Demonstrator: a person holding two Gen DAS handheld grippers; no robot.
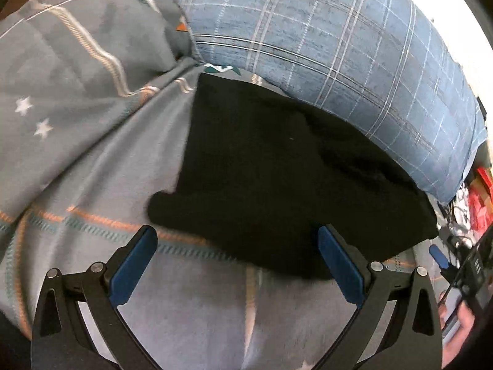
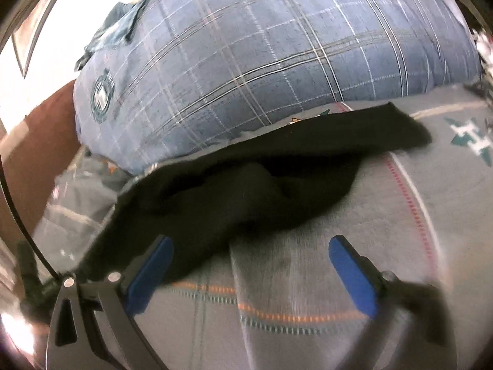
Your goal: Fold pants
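The black fabric pants [image 1: 277, 185] lie bunched in a loose heap on a grey bedsheet with orange and teal stitched stripes and white stars [image 1: 92, 166]. Their far edge runs right along the foot of a large blue plaid pillow [image 1: 339, 52], touching it or nearly so, which leaves no free room on that side. In the left wrist view the pants' left edge is straight, with one small lobe poking out left at the near corner; open sheet spreads left of it and on the near side. In the right wrist view the pants [image 2: 246, 185] stretch across the frame, a narrow end reaching far right, and bare sheet [image 2: 339, 277] fills the near and right ground.

The left gripper [image 1: 237, 246] has its blue-padded fingers spread wide, holding nothing; the pants' near edge lies between the tips. The right gripper [image 2: 251, 256] is likewise spread wide and empty, its left finger over the pants' near edge, its right finger over bare sheet.
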